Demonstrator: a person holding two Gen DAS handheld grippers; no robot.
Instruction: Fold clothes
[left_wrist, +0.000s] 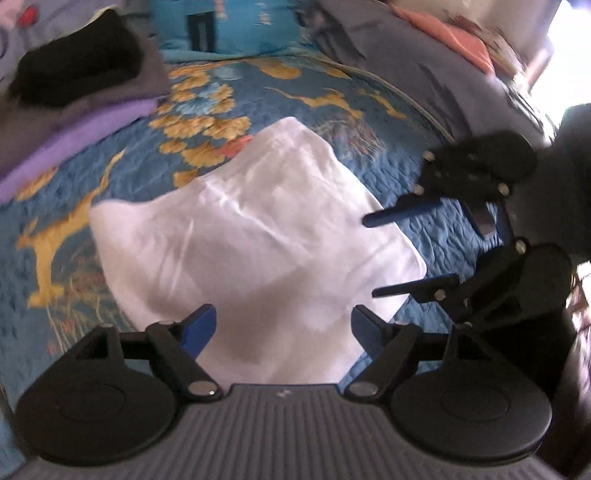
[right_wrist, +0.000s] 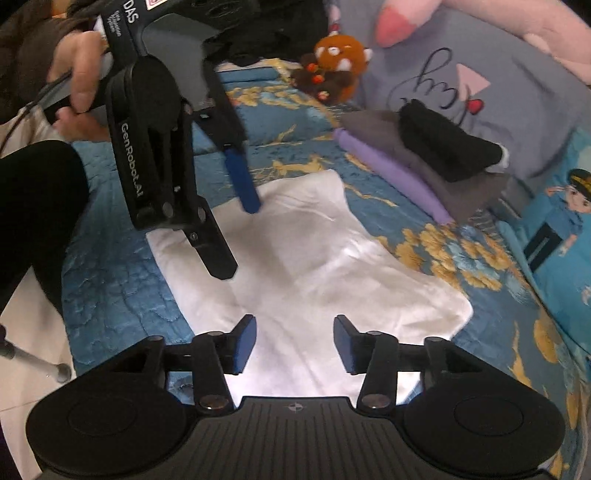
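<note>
Lying flat on the bed (right_wrist: 122, 295) just ahead of both tongs, the white garment (left_wrist: 258, 236) is hovered over by the left tongs (left_wrist: 282, 326) and right tongs (right_wrist: 294, 343), both released, seemingly so its edges can be gripped for a fold.

A red panda plush (right_wrist: 341, 55) sits on the blue floral bedspread (right_wrist: 288, 118).

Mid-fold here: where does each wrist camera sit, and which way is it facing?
Left wrist: on the left gripper, jaws open, looking over the white folded garment on the blue quilted bedspread; the right gripper enters from the right.
Right wrist: on the right gripper, jaws open, facing the same garment from the opposite side; the left gripper and the person's hand show.
Shared: garment, bedspread, the purple, grey and black folded clothes stack.
</note>
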